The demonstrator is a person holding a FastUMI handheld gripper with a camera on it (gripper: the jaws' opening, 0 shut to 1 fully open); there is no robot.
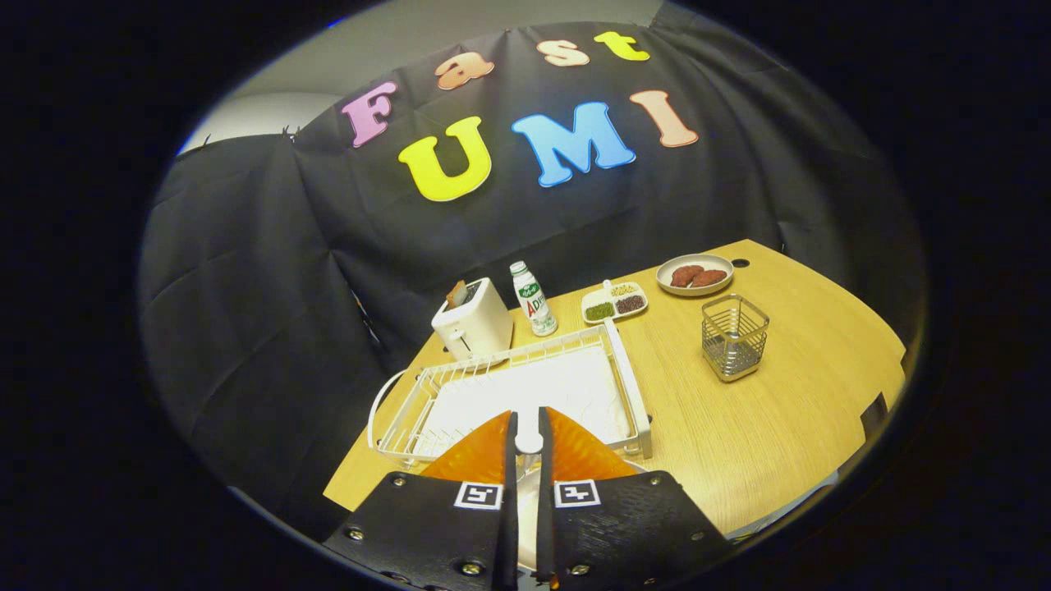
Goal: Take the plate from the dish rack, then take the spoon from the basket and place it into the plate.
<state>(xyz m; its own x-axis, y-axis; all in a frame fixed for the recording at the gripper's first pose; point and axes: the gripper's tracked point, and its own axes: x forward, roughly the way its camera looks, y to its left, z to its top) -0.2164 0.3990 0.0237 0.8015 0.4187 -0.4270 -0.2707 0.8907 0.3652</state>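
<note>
Your claw (527, 427) is clamped on the spoon (528, 442), its pale handle pinched between both fingers, over the plate (525, 501) at the table (772, 427) edge. Ahead sits the dish rack (509, 394). Beyond it, a bottle (532, 300); right, open table, then the basket (733, 336).

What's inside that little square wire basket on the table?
The wire basket looks empty through its open sides; no spoon is visible. The tongs are nearly closed on something white, mostly hidden between them.
</note>
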